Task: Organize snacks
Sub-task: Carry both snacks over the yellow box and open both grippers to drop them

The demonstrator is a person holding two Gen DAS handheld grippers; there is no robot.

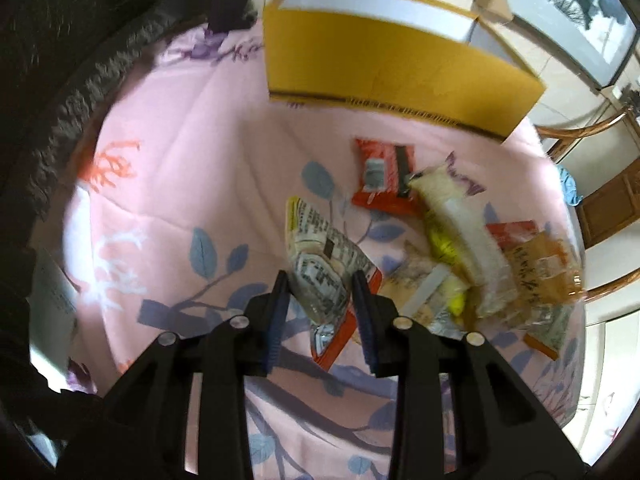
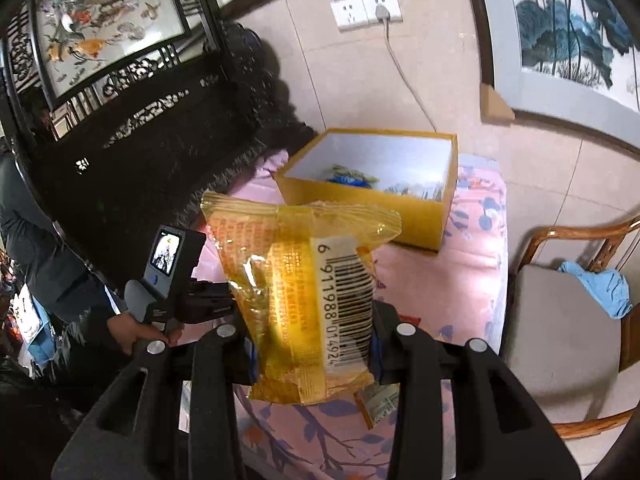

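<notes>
Carrying two packets now — your right gripper (image 2: 312,344) clamps the yellow packet (image 2: 304,280); your left gripper (image 1: 320,312) pinches the printed packet (image 1: 320,264) narrowly — it could slip short of the yellow box (image 2: 400,200).

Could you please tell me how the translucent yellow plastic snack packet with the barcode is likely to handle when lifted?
The translucent yellow plastic snack packet probably flops: its top edge curls above the right hand-held gripper. Its glossy film looks slippery. Likely light, since it stands up from the grip.

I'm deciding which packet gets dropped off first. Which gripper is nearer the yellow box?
Hard to call; probably the right. The right gripper, holding an orange packet, and the left gripper, holding a printed packet, both sit short of the yellow box.
</notes>
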